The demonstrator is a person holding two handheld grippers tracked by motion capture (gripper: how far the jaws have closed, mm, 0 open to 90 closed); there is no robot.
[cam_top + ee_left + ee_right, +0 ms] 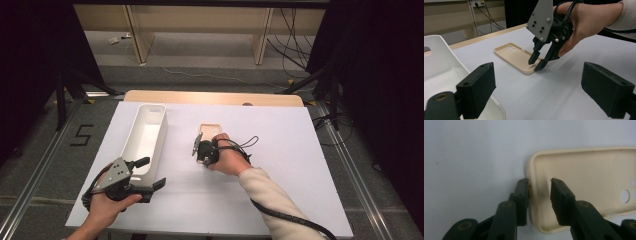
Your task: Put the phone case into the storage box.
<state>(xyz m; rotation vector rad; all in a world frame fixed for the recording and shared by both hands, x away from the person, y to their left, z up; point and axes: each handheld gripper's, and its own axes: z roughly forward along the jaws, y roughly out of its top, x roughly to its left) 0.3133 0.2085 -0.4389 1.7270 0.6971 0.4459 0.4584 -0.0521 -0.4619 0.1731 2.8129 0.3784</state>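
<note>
Right gripper (539,195) straddles the near end wall of the case (584,182), which lies open-side up on the table (280,190) beside the bin (145,135), jaws not yet pinching, presumably to lift it; left gripper (145,175) waits spread.

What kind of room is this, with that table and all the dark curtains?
Probably a lab or recording studio, not a home. A white-covered table stands between black curtains, loose cables run over the floor, and a marker reading 5 is taped beside the table.
</note>
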